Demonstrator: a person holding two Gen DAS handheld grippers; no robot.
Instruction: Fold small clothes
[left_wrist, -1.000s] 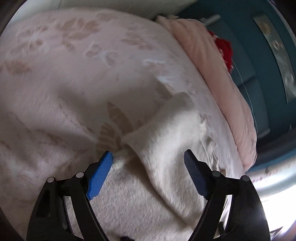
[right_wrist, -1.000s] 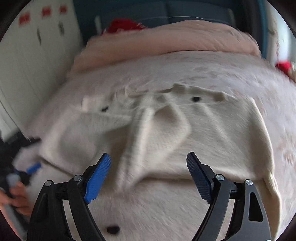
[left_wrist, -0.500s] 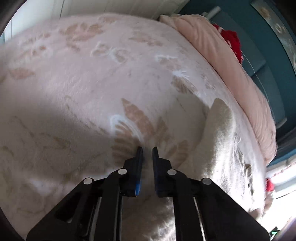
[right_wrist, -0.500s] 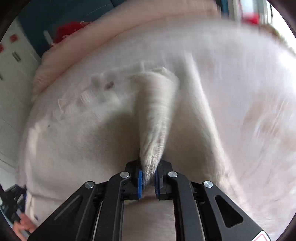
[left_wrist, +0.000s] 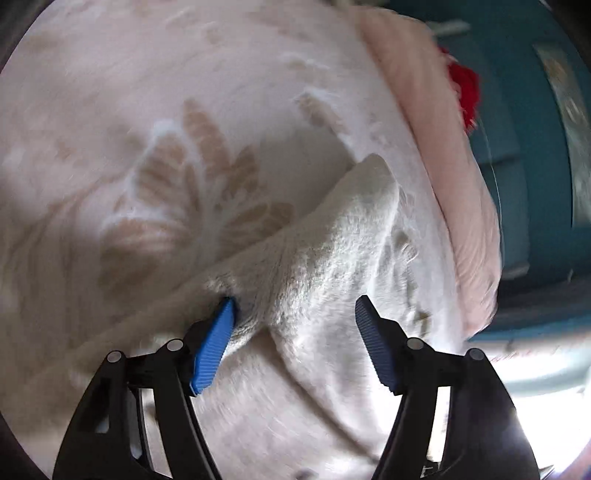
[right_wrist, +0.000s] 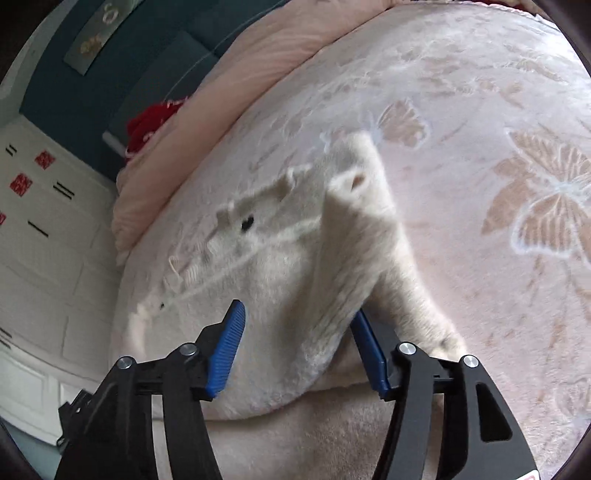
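Observation:
A small cream fuzzy garment (right_wrist: 295, 280) with dark buttons lies on the pink butterfly-patterned blanket (right_wrist: 480, 147). One sleeve (right_wrist: 354, 236) is folded over its body. My right gripper (right_wrist: 295, 343) is open, its blue pads either side of the sleeve's folded edge. In the left wrist view the garment (left_wrist: 332, 258) lies in a raised fold. My left gripper (left_wrist: 295, 339) is open over it, with the left pad touching the fabric.
A rolled pink quilt (right_wrist: 229, 110) lies along the far edge of the bed, also in the left wrist view (left_wrist: 443, 147). A red item (right_wrist: 151, 122) sits behind it. A teal headboard (left_wrist: 524, 155) and white panelled cupboards (right_wrist: 40, 236) stand beyond.
Both grippers were shut half a second ago, the right on the sleeve. Both have opened and the sleeve now lies folded over the garment.

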